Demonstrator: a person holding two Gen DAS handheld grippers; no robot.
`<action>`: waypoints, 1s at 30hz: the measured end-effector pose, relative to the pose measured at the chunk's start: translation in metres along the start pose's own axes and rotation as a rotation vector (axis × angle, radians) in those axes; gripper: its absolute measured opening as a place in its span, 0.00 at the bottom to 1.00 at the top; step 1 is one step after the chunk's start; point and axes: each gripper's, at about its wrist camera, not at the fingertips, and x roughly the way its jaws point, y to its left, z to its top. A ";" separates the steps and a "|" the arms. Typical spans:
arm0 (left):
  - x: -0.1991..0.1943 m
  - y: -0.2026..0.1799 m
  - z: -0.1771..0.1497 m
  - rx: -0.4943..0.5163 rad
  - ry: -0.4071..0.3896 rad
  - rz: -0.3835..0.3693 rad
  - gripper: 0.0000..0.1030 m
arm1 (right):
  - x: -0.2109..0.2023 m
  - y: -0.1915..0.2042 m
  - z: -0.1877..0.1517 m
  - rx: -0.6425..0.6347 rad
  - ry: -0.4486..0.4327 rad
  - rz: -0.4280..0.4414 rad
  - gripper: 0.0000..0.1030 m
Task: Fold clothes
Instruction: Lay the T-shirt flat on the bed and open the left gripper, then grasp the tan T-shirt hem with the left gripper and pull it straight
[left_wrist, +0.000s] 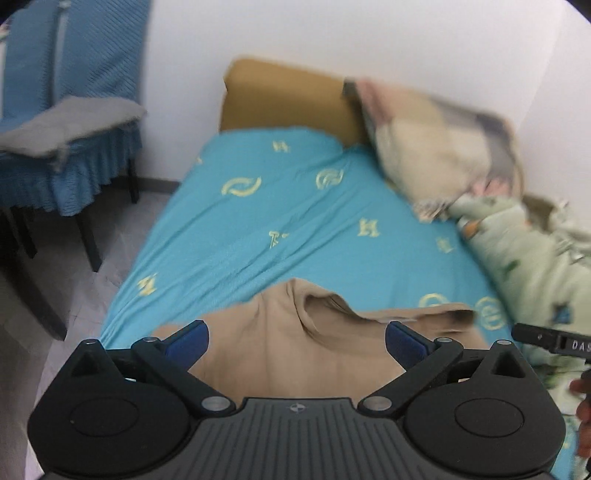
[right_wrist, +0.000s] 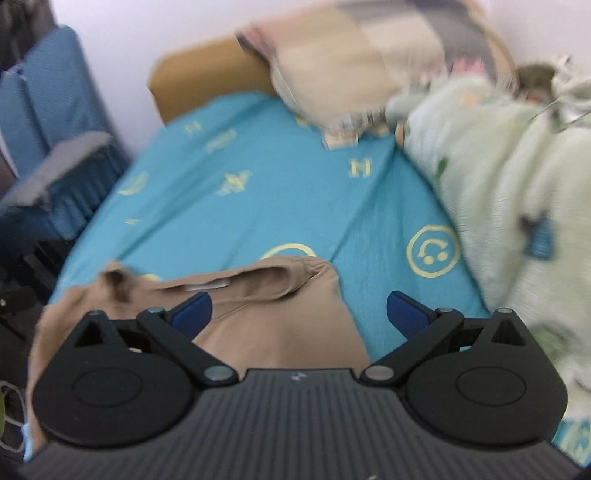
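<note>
A tan shirt (left_wrist: 295, 347) lies on the turquoise bed sheet (left_wrist: 280, 206) at the near end of the bed, its neck opening facing the headboard. My left gripper (left_wrist: 295, 338) hovers over it, open, its blue-padded fingers apart with nothing between them. In the right wrist view the same tan shirt (right_wrist: 273, 314) lies below and left of centre. My right gripper (right_wrist: 300, 310) is also open above the shirt's right side, empty. The right gripper's tip (left_wrist: 550, 341) shows at the right edge of the left wrist view.
A patterned pillow (left_wrist: 439, 147) leans on the mustard headboard (left_wrist: 284, 99). A pale green blanket (right_wrist: 517, 206) is heaped along the bed's right side. A blue-covered chair (left_wrist: 70, 122) with a grey cloth (left_wrist: 70, 123) stands left of the bed.
</note>
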 end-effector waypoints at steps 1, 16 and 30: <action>-0.030 -0.005 -0.011 -0.011 -0.029 0.001 1.00 | -0.020 0.000 -0.008 0.009 -0.027 0.012 1.00; -0.311 -0.101 -0.221 0.148 -0.388 -0.002 1.00 | -0.258 0.025 -0.181 0.036 -0.333 0.068 1.00; -0.294 -0.084 -0.249 -0.003 -0.289 0.037 0.99 | -0.274 0.010 -0.240 0.075 -0.406 0.059 1.00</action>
